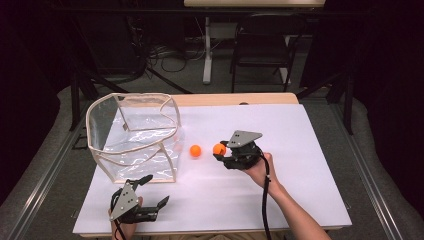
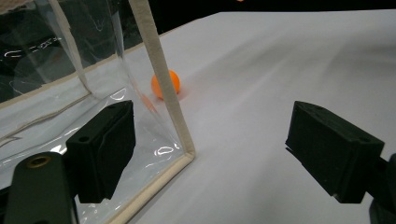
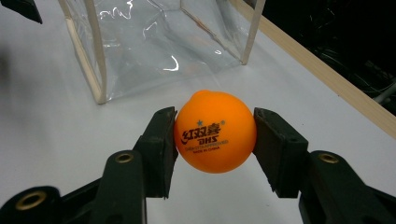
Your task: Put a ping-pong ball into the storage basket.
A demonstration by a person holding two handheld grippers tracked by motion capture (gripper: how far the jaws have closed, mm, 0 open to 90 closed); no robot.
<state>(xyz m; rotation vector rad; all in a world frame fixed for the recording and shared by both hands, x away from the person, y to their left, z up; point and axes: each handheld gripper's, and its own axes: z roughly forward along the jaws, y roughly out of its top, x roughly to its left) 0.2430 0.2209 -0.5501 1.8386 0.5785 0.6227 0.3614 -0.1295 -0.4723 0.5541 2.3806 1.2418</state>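
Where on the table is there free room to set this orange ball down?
The white table top is bare right of the right gripper out to the far and right edges, and along the near edge between both hands. It is crowded on the left: the clear bag, the loose ball beside it, and the left gripper at the bag's near corner.
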